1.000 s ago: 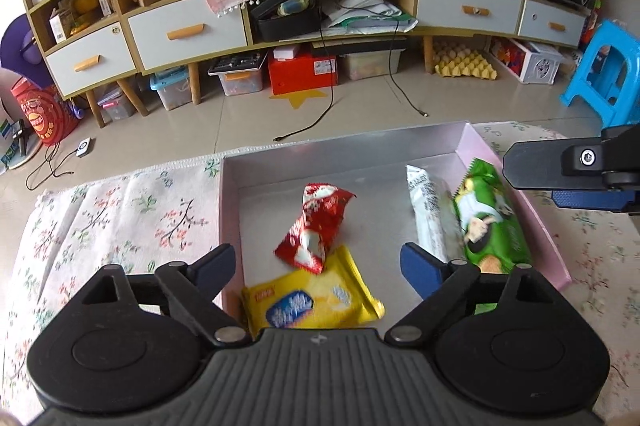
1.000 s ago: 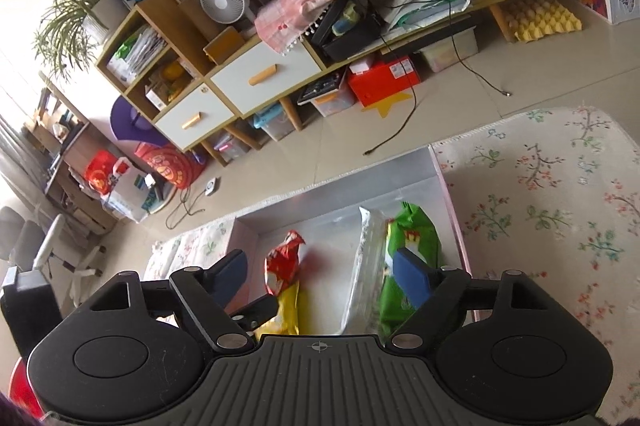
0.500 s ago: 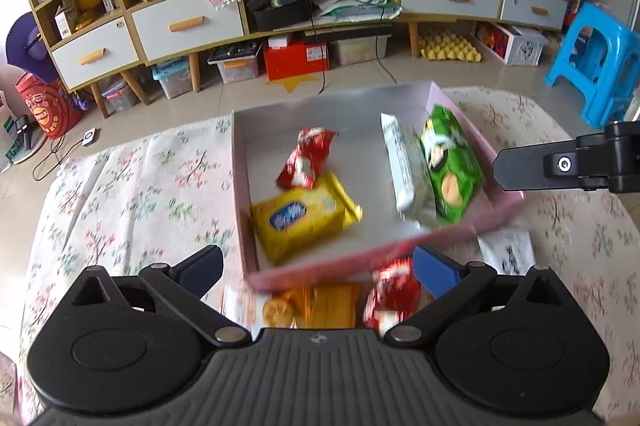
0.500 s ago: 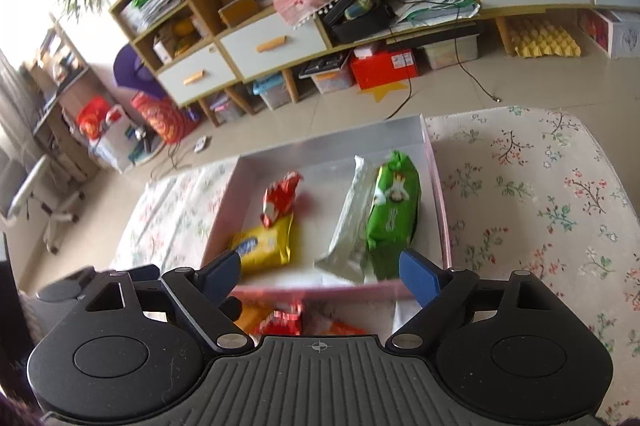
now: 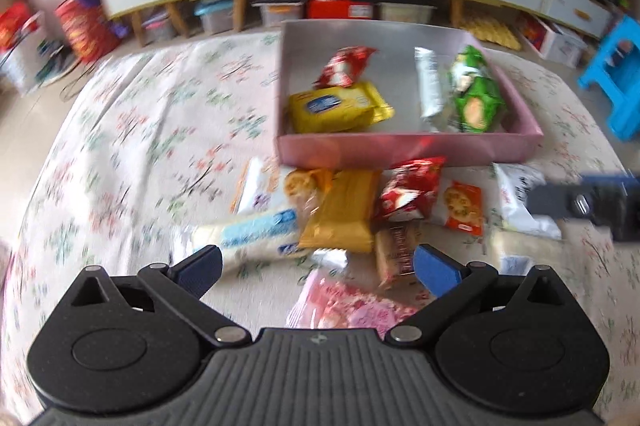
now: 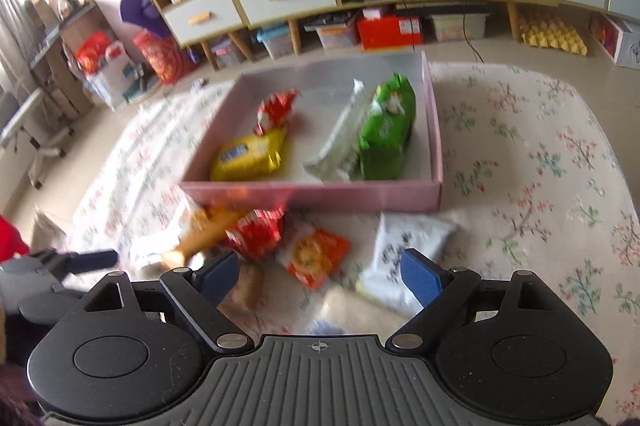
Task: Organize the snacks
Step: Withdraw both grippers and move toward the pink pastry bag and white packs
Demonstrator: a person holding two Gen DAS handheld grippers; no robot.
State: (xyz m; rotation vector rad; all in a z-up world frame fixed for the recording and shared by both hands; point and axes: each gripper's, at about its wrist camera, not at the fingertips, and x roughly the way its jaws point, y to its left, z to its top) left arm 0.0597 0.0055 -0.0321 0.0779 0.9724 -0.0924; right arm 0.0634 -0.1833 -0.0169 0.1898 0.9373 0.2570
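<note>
Hovering over the near heap of loose snacks [image 5: 360, 214], the left gripper [image 5: 316, 266] and right gripper [image 6: 320, 276] both have fingers spread, holding nothing. Overlapping packets risk a double pick or slip. Farther off, the pink box [image 6: 312, 195] holds four packets already.

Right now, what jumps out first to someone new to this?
The pink box on the floral cloth, holding four snacks, including a green packet and a yellow one. A loose pile of packets lies just outside its near wall, with both grippers open and empty above it.
</note>
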